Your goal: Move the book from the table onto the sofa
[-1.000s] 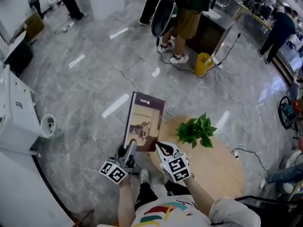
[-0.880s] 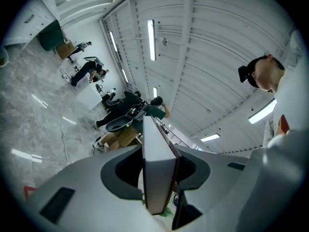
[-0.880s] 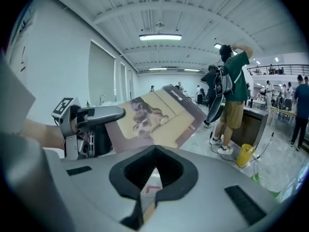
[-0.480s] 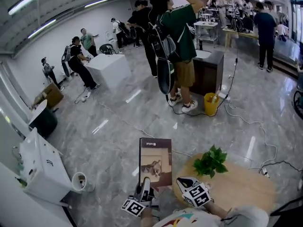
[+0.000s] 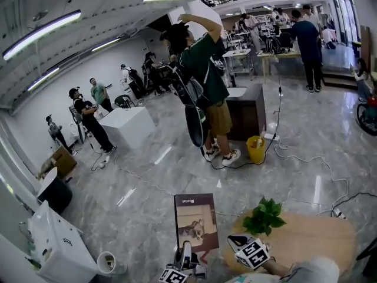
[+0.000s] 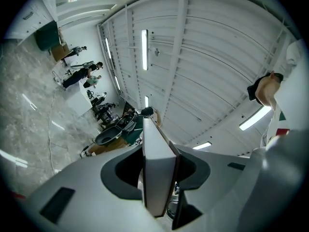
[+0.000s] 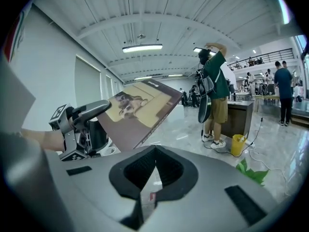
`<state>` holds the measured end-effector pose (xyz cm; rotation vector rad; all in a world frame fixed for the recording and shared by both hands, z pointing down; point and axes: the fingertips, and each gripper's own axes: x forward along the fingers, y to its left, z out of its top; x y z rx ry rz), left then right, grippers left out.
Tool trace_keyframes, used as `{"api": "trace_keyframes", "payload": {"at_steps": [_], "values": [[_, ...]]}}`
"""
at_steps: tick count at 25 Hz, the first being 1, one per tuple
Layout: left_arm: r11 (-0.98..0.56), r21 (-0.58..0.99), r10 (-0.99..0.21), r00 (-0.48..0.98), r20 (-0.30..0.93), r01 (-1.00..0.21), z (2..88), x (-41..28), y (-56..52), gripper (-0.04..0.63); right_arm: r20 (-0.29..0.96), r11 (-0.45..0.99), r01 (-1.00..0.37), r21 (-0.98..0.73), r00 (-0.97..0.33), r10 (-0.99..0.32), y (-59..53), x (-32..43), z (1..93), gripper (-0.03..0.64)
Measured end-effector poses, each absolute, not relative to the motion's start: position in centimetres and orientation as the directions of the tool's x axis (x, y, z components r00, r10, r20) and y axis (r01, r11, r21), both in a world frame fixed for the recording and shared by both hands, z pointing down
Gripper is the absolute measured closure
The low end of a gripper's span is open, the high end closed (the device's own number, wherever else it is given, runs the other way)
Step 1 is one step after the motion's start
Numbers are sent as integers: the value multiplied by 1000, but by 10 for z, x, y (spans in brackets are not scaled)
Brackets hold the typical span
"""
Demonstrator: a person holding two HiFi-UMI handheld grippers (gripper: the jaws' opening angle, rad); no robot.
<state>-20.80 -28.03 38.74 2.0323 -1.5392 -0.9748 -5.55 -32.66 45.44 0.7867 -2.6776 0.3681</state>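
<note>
The book (image 5: 196,223), dark brown with a tan picture on its cover, stands upright in the air left of the round wooden table (image 5: 312,240). My left gripper (image 5: 186,251) is shut on its lower edge. In the left gripper view the book (image 6: 157,173) shows edge-on, pinched between the jaws. My right gripper (image 5: 235,239) hovers beside it over the table's edge, its jaws closed together with nothing in them. From the right gripper view the book (image 7: 140,112) tilts up at left, held by the left gripper (image 7: 79,117). No sofa is in view.
A potted green plant (image 5: 265,216) stands on the table. A person in a green shirt (image 5: 203,93) stands ahead by a dark cabinet (image 5: 244,114) and a yellow bucket (image 5: 255,149). Cables cross the marble floor. A white cabinet (image 5: 59,240) is at left.
Both grippers have risen and the book has come up with the left one. The head view has tipped upward, so much more of the hall shows now.
</note>
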Motion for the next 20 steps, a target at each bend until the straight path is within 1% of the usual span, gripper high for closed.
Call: {"api": "trace_keyframes", "payload": {"at_steps": [5,10,14,20], "values": [[-348,685,-935,179,-307,-640,389,-202,-282,440,397,780,-609,-144,-757,-519,-324,-36,461,604],[-340,689,-935,154,-319,-641,388,-206,-269,440,420,788,-599,-144,-758,-500,-311,-31,464,604],[-298,687,-943,92,-320,-663,387,-222,-246,440,414,824,-550,-135,-787,-458,-297,-47,462,604],[-176,684,-952,-53,-300,-708,395,-246,-183,440,412,896,-422,-142,-848,-334,-269,-81,467,604]]}}
